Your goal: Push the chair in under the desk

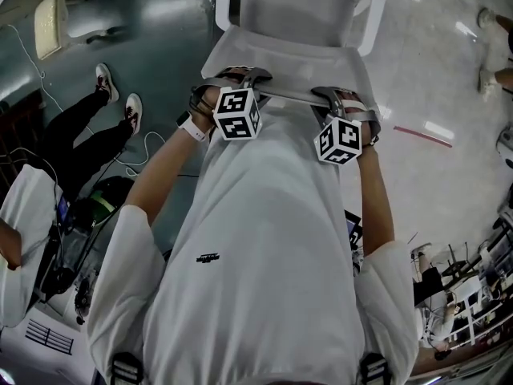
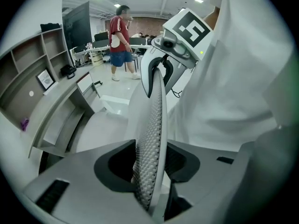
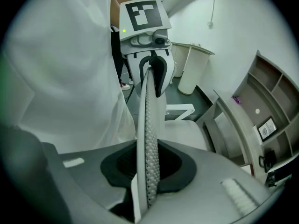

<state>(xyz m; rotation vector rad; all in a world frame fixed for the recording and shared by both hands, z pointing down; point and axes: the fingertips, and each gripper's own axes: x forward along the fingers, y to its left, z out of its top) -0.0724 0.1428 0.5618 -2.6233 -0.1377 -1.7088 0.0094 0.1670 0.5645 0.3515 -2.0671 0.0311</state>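
Note:
The white chair (image 1: 292,10) stands right in front of me, its seat and armrests at the top of the head view. Both grippers hold the top edge of its mesh backrest (image 1: 282,64). My left gripper (image 1: 240,79) clamps the left end; the mesh edge (image 2: 152,125) runs between its jaws. My right gripper (image 1: 341,99) clamps the right end, pads tight on the mesh (image 3: 148,125). Each gripper view shows the other gripper farther along the backrest. The grey curved desk (image 2: 53,106) lies beyond the chair, also seen as the desk (image 3: 236,120).
Wall shelves (image 2: 28,73) rise over the desk. A person in a red shirt (image 2: 120,38) walks at the far end of the room. A seated person's legs (image 1: 84,131) and floor cables are at the left. A white bin (image 3: 194,69) stands by the wall.

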